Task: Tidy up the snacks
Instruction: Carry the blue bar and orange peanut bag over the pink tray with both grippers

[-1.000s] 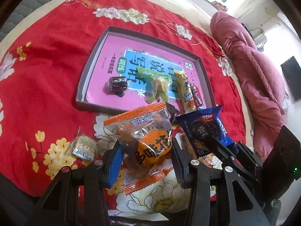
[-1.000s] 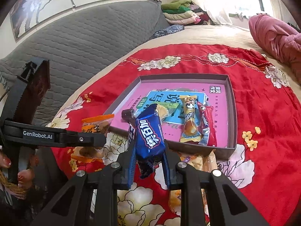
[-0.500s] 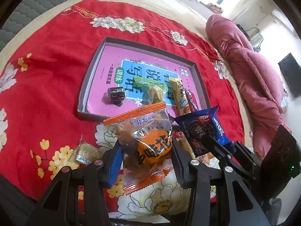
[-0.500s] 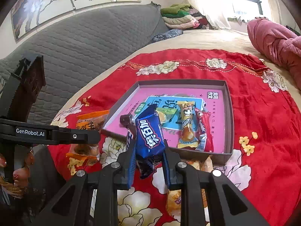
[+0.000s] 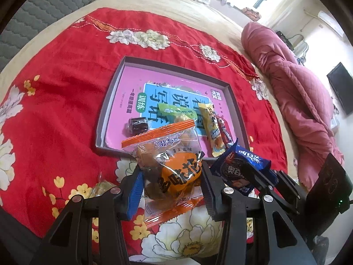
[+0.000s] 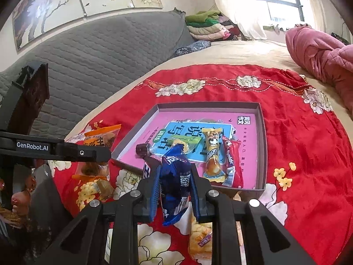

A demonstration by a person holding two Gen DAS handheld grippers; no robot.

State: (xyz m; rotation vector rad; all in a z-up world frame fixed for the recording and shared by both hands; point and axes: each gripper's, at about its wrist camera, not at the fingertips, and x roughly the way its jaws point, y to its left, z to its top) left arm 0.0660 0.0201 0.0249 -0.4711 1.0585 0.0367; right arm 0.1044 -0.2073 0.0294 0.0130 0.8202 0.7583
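Observation:
My left gripper (image 5: 171, 176) is shut on a clear orange-edged snack packet (image 5: 172, 165), held above the red cloth just before the tray's near rim. My right gripper (image 6: 175, 176) is shut on a blue cookie packet (image 6: 175, 176), also seen in the left wrist view (image 5: 240, 167), to the right of the orange packet. The shallow grey tray (image 5: 110, 101) with a pink bottom holds a dark candy (image 5: 138, 124), a green packet (image 5: 176, 111), a yellow bar (image 5: 213, 130) and a red bar (image 6: 231, 161).
A small wrapped snack (image 5: 101, 187) lies on the red floral cloth (image 5: 55, 88) at my left. A yellow packet (image 6: 200, 236) lies under the right gripper. A pink quilt (image 5: 297, 92) lies at the right, and a grey headboard (image 6: 99, 55) stands behind.
Both grippers have lifted and drawn back a little with their packets; the tray looks farther and smaller. The blue packet has turned edge-on in the right wrist view.

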